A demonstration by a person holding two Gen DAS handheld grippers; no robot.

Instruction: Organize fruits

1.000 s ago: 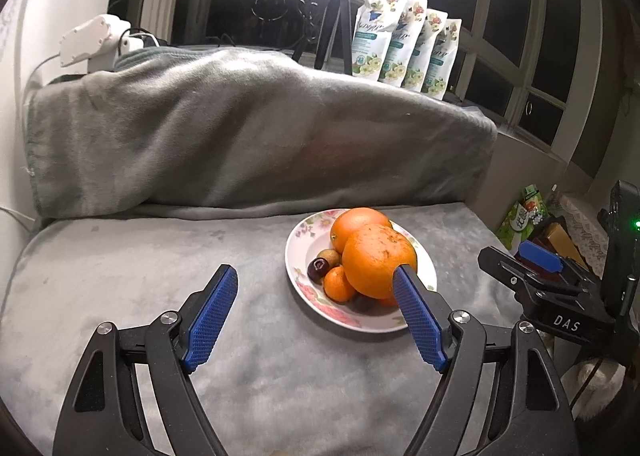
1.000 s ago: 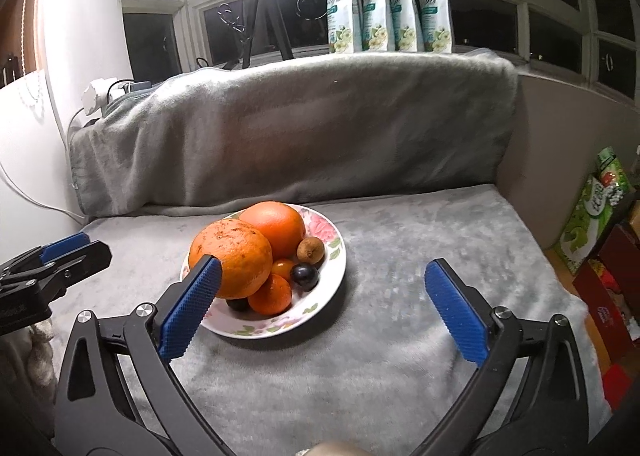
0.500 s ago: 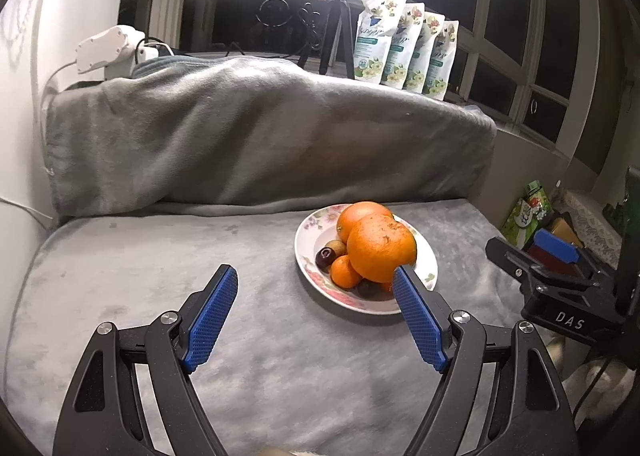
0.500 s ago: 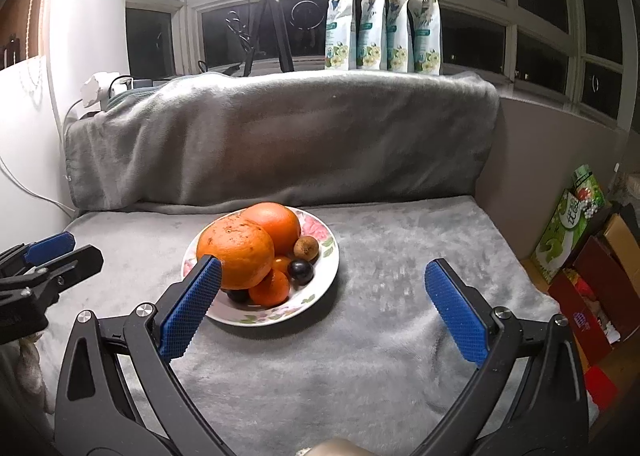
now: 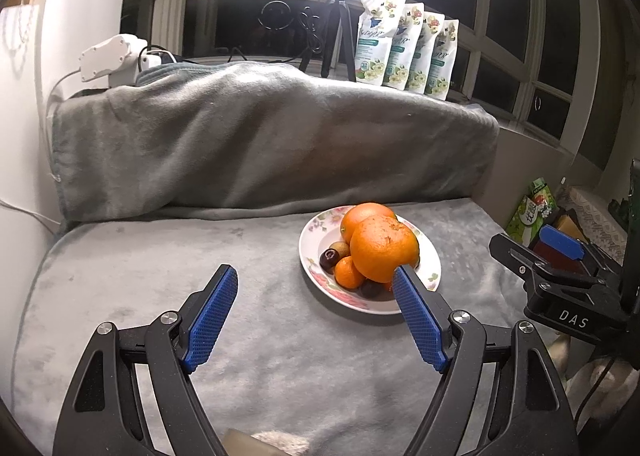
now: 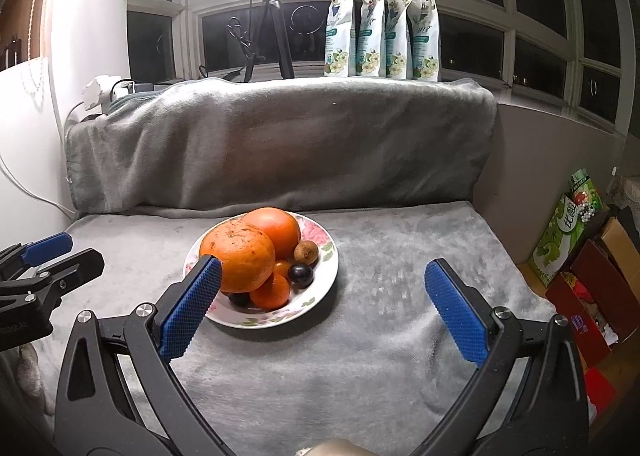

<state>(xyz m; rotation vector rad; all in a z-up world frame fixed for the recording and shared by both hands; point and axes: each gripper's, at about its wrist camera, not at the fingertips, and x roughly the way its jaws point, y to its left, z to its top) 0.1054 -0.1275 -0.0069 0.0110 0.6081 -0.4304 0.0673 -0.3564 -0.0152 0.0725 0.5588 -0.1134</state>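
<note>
A flowered white plate (image 5: 433, 261) (image 6: 327, 265) sits on the grey blanket, piled with fruit: two big oranges (image 5: 382, 248) (image 6: 240, 261), a small mandarin (image 5: 348, 273) (image 6: 271, 291), a brown kiwi (image 6: 306, 251) and dark plums (image 6: 301, 275). My left gripper (image 5: 314, 314) hovers open in front of the plate and to its left, with nothing between its blue pads. My right gripper (image 6: 320, 306) hangs open in front of the plate, slightly to its right, also with nothing between its blue pads. Each gripper shows at the edge of the other's view.
A blanket-covered ledge (image 6: 280, 144) rises behind the plate. Several refill pouches (image 6: 382, 28) and a lamp tripod (image 6: 272, 28) stand on the sill. A power strip (image 5: 108, 60) lies at far left. Boxes and a green carton (image 6: 568, 232) stand beyond the blanket's right edge.
Both grippers have drawn back and up from the plate, so it looks smaller and farther. Their jaws stay as wide as before.
</note>
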